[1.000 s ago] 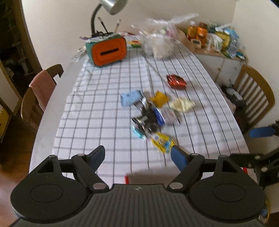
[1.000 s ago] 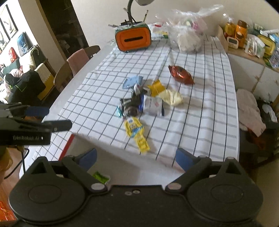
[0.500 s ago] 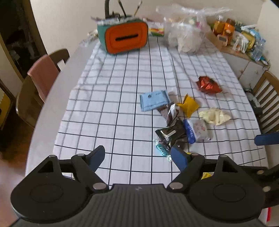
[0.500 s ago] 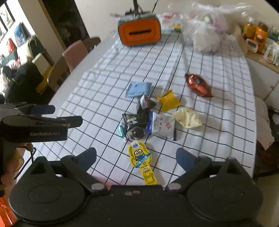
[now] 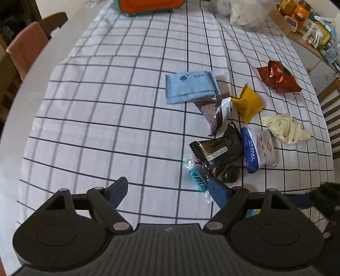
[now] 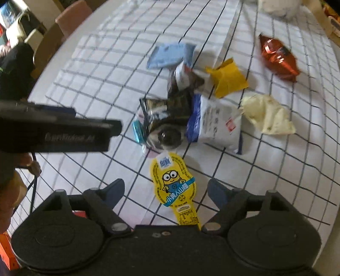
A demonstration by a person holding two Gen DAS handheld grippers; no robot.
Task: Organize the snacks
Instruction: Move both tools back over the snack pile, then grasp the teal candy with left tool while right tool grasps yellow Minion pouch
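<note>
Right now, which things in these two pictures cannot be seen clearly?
- Orange box, left wrist view: cut off by the top edge.
- Small teal candy wrapper, left wrist view: partly behind the gripper finger.
- Print on the white-and-blue packet, right wrist view: blurred.

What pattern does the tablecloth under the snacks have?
The tablecloth is white with a grid of thin dark lines; the left wrist view shows it best.

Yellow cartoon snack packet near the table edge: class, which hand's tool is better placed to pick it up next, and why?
Right. The right tool is open with the yellow cartoon packet between its fingers, jaws just closing; the left tool frames only bare tablecloth.
</note>
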